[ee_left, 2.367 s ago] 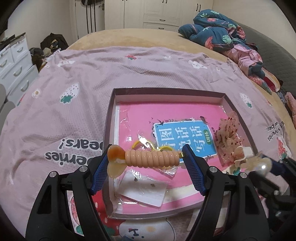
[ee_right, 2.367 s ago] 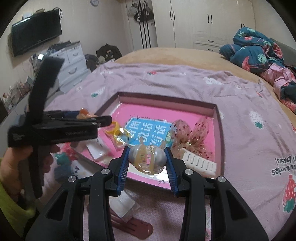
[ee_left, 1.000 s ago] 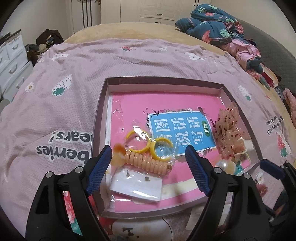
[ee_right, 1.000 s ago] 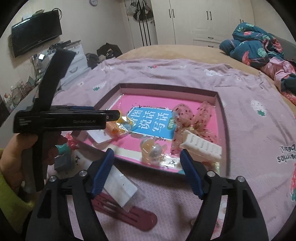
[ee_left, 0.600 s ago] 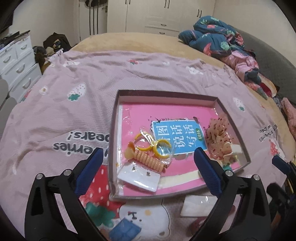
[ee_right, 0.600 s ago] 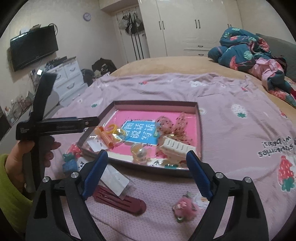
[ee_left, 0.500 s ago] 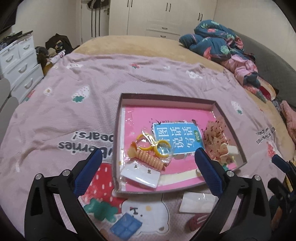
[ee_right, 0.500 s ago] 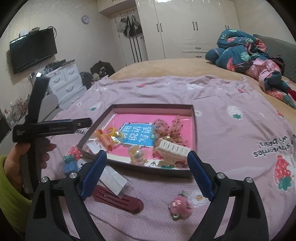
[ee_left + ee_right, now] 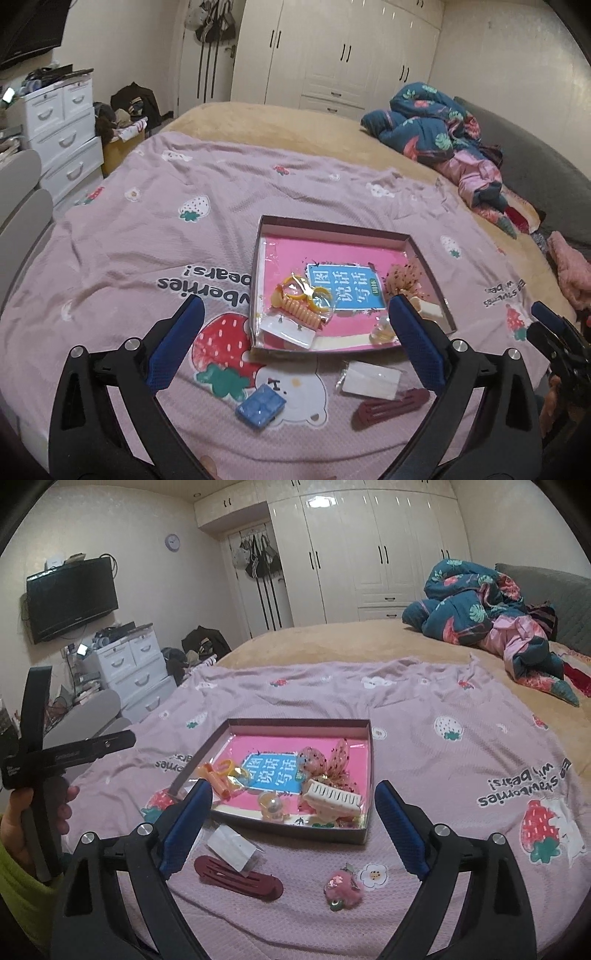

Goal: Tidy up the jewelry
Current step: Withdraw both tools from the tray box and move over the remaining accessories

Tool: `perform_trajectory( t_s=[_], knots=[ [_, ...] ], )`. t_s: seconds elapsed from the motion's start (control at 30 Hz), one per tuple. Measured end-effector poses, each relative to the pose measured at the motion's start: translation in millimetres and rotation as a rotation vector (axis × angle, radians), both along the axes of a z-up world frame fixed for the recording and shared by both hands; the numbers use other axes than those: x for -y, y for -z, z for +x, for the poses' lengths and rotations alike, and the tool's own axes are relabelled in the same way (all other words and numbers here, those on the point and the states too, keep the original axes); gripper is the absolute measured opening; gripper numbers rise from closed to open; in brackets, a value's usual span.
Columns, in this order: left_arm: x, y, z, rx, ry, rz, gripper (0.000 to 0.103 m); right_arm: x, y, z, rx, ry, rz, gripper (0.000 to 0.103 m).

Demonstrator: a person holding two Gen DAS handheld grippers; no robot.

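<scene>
A shallow box (image 9: 332, 226) (image 9: 295, 722) with a pink lining sits on the purple strawberry bedspread. In it lie an orange spiral hair tie (image 9: 298, 309) (image 9: 216, 781), yellow rings in a bag (image 9: 317, 297), a pearl clip (image 9: 272, 805), a white claw clip (image 9: 332, 797) and a pink mesh bow (image 9: 328, 762). My left gripper (image 9: 293, 328) is open and empty, pulled back above the bed in front of the box. My right gripper (image 9: 293, 812) is open and empty, also back from the box.
On the bedspread in front of the box lie a maroon hair clip (image 9: 240, 877) (image 9: 389, 408), a clear packet with a white card (image 9: 233, 845) (image 9: 371, 378), a blue square piece (image 9: 260, 404) and a pink fluffy clip (image 9: 343, 886). Bundled clothes (image 9: 480, 605) lie at the far right.
Both grippers let go of their items into the box, the spiral tie from the left and the pearl clip from the right, then opened wide and pulled up and back.
</scene>
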State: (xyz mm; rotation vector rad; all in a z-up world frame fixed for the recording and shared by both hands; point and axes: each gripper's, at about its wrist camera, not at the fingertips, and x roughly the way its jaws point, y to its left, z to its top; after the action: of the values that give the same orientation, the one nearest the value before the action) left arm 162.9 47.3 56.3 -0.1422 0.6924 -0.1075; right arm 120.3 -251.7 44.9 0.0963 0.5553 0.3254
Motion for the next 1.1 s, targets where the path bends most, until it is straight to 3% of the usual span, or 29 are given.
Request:
perform_trajectory(
  t_s=[0.63,1.1],
  knots=[
    [11,-8,-61,0.043,0.022,0.043,0.093,0,-24,-45,0.089,-0.029,-0.033,0.090],
    [24,5,-79,0.030,0.035,0.046,0.093,3,-14,-62,0.060,-0.041,-0.061,0.091]
  ],
)
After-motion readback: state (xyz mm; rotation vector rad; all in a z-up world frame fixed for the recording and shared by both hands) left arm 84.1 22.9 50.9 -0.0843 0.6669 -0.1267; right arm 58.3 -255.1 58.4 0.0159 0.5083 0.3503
